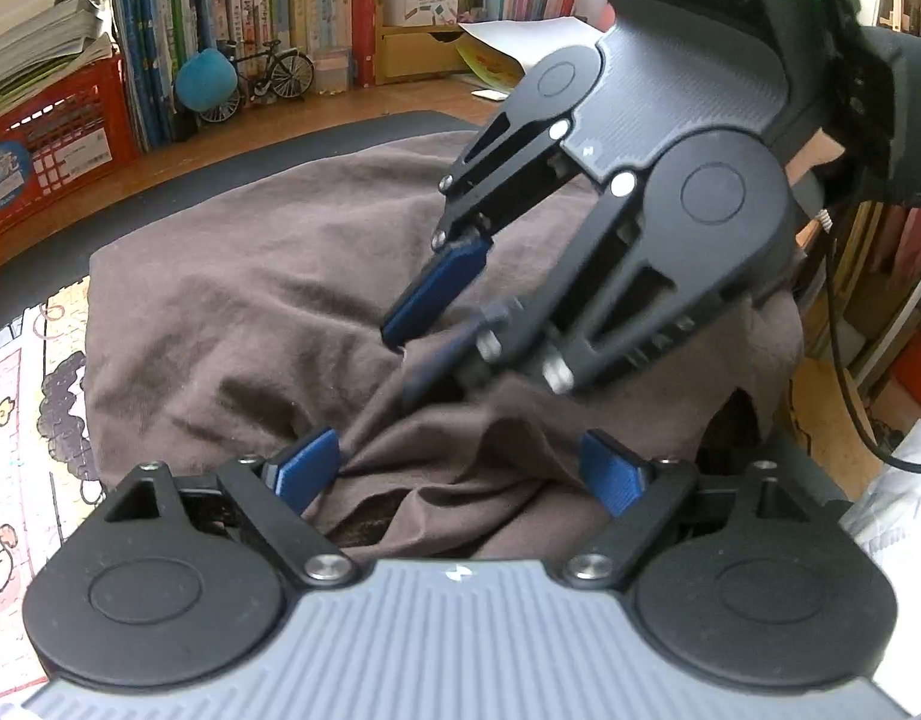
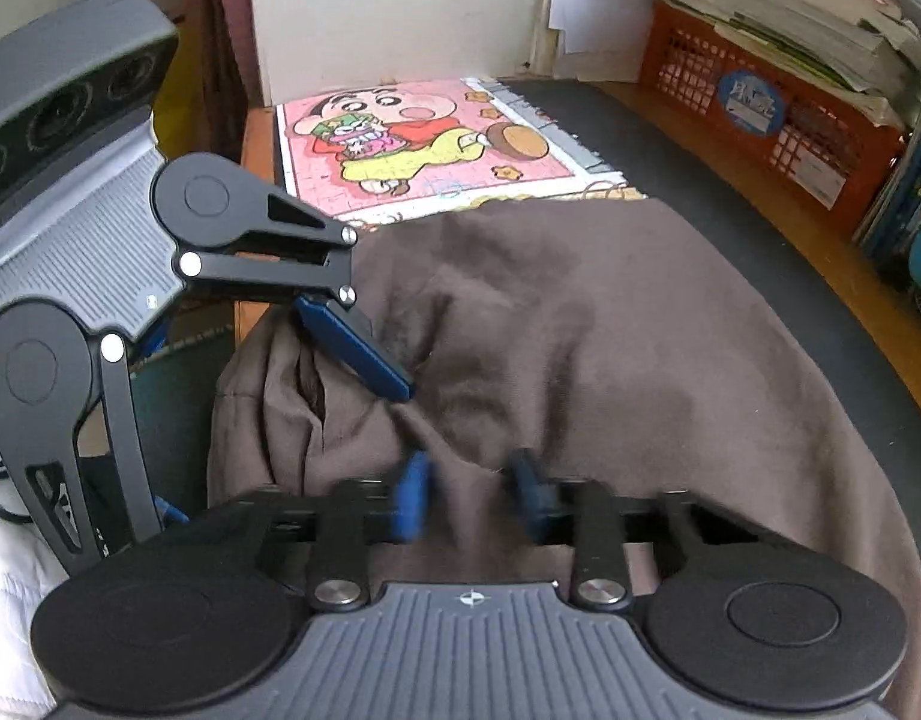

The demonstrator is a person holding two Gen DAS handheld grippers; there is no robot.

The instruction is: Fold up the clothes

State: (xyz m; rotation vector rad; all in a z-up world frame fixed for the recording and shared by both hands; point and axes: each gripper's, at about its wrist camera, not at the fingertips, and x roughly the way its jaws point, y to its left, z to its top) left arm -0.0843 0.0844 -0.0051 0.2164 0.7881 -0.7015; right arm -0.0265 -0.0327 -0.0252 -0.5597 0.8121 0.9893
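Observation:
A brown garment (image 1: 250, 300) (image 2: 640, 330) lies rumpled on a black mat (image 1: 340, 132). My left gripper (image 1: 460, 444) stands open over its near edge. A loose bunch of cloth sits between its wide-apart blue pads (image 1: 307, 468). My right gripper (image 1: 400, 363) (image 2: 472, 462) comes in from the upper right, angled down. Its blurred blue fingers (image 2: 415, 498) are pinched on a raised ridge of the brown cloth. In the right wrist view one left finger (image 2: 352, 348) rests on a fold at the garment's left side.
A cartoon jigsaw (image 2: 424, 138) (image 1: 28, 420) lies beside the garment on the mat (image 2: 730, 180). A red crate (image 1: 52, 144) (image 2: 760, 114) with stacked papers, a model bicycle (image 1: 268, 78) and rows of books (image 1: 292, 6) line the wooden desk's far edge.

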